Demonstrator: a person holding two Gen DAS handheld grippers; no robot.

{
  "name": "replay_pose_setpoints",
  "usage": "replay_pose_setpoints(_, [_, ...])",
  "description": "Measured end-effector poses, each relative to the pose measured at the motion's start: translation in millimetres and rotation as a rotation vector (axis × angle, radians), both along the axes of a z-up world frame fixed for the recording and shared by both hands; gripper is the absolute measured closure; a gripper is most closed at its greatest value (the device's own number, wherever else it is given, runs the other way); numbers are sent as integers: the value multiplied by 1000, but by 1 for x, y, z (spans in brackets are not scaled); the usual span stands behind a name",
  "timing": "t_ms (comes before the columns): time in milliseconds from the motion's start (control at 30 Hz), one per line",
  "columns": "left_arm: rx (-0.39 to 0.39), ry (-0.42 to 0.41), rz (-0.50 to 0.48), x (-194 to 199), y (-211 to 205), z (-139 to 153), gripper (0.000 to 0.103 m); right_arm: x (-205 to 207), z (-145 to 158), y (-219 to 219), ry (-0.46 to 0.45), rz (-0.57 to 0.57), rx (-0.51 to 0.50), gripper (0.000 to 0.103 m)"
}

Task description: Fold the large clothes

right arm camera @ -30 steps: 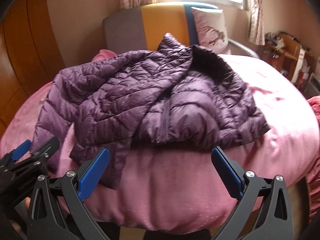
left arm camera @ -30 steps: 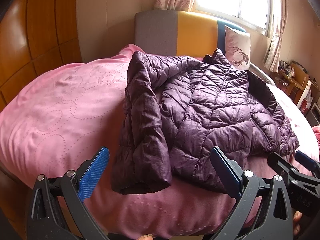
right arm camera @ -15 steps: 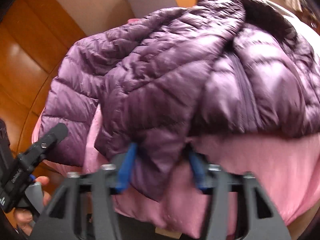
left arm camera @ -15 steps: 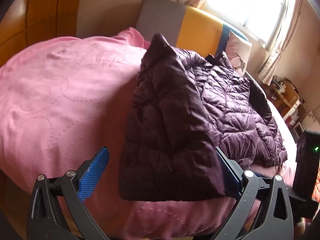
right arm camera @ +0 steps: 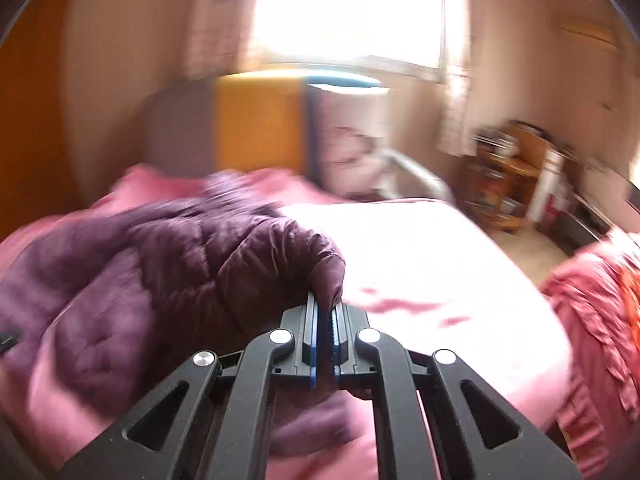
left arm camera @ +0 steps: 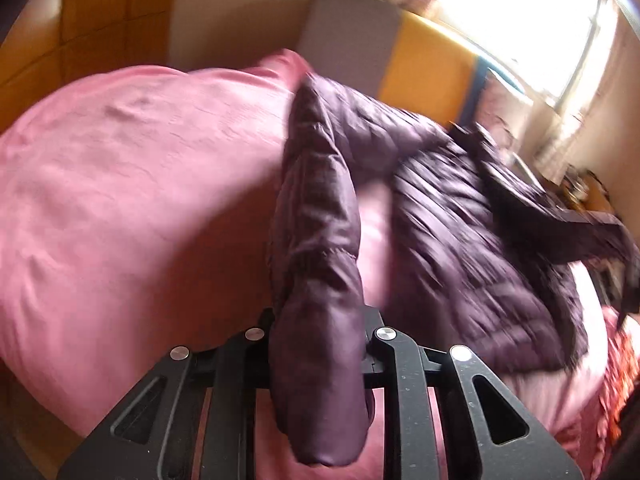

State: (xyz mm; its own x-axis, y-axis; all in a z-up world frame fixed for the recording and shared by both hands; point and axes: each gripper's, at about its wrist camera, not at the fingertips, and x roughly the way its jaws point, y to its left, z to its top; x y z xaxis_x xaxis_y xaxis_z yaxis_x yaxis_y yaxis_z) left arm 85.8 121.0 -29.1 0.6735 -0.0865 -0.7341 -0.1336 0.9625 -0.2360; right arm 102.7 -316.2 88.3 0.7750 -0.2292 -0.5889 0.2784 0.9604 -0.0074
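Note:
A dark purple quilted puffer jacket lies on a pink bed. My left gripper is shut on the jacket's left sleeve, which runs up between its jaws and hangs over them. My right gripper is shut on a bunched edge of the jacket and holds it lifted above the bed. Both views are blurred by motion. In the left wrist view the jacket's far side is raised at the right.
A grey, orange and blue headboard and a patterned pillow stand behind the bed under a bright window. A wooden shelf with clutter is at the right. Red-pink ruffled fabric lies at the bed's right edge.
Both grippers, open a second ago, have closed on the jacket: the left on the sleeve, the right on its edge. The jacket is being lifted and pulled, so its body has shifted.

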Motion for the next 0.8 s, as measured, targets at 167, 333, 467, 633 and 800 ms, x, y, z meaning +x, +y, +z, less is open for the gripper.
replay_pose_setpoints(167, [44,3,172,27,50,11,84,50,-26,-115,80,-241,187,99])
replay_pose_setpoints(333, [88,-116,314,15,72,44,25,83,-39,-188,146,-379,265,98])
replay_pose_setpoints(467, [35,-197,222,4,61,58,17,90,-34,-214,129,-447,274,44])
replay_pose_setpoints(633, [-122,-168,-34,12,21,41,17,70,-8,-180,71,-369,257,18])
replay_pose_setpoints(800, [-272,-18,-191,45,-28,-7,17,44,-42,-91,196,3,403,16])
